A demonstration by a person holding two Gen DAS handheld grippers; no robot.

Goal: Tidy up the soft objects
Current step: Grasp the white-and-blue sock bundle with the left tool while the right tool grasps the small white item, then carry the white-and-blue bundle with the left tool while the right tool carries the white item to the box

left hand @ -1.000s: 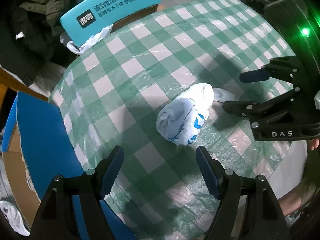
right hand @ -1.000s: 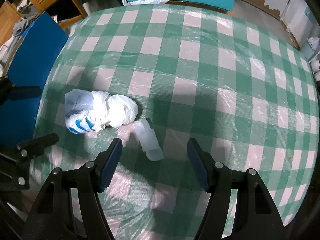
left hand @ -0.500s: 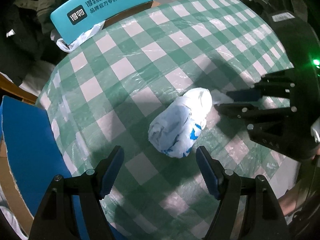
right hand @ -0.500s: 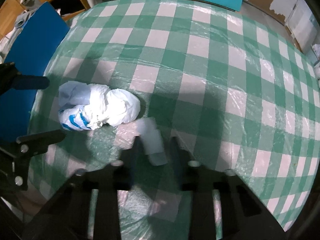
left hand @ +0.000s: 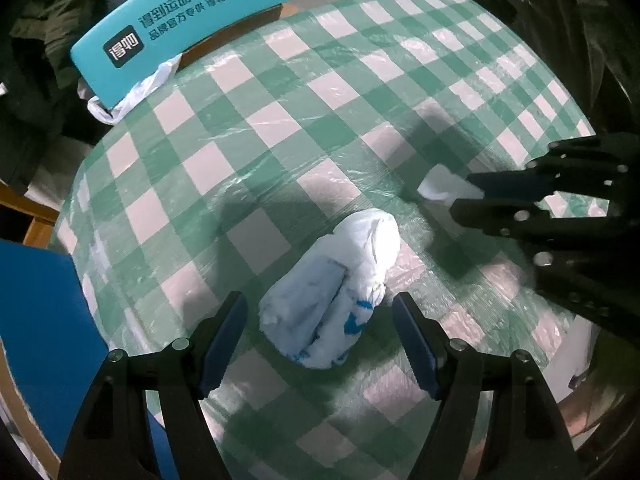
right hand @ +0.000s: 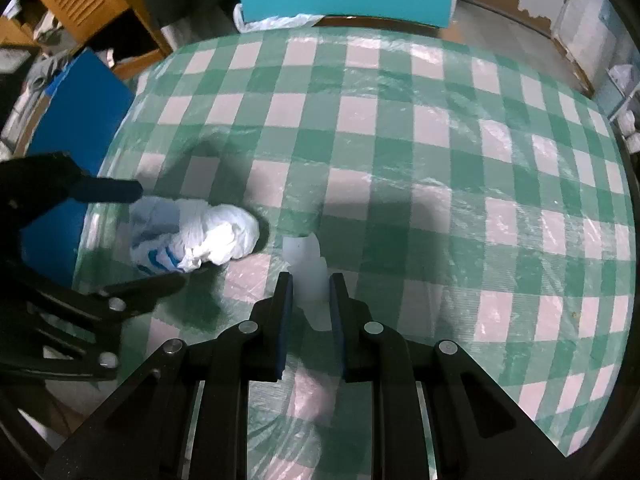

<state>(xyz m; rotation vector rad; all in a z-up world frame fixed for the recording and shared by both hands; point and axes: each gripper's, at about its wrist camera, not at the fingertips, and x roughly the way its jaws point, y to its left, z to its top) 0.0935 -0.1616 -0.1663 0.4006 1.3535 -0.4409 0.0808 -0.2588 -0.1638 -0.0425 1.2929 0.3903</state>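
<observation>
From my left wrist camera, my left tool (left hand: 320, 332) hovers with its blue-padded fingers spread wide, one on either side of the near end of the crumpled white bag with blue print (left hand: 334, 294); I cannot tell whether either pad touches it. The bag lies on the green-and-white checked desk (left hand: 280, 128). Off to the right, my right tool (left hand: 466, 198) has its fingers drawn together on a small translucent plastic piece (left hand: 442, 186). A teal chair back (left hand: 176, 28) stands beyond the far edge.

From my right wrist camera, my right tool (right hand: 310, 292) clamps the translucent plastic piece (right hand: 304, 256) between its blue pads. The white bag (right hand: 196, 240) lies just to its left, apart from it, with my left tool (right hand: 132, 236) open around it. A blue panel (right hand: 76, 112) stands beside the desk (right hand: 440, 140).
</observation>
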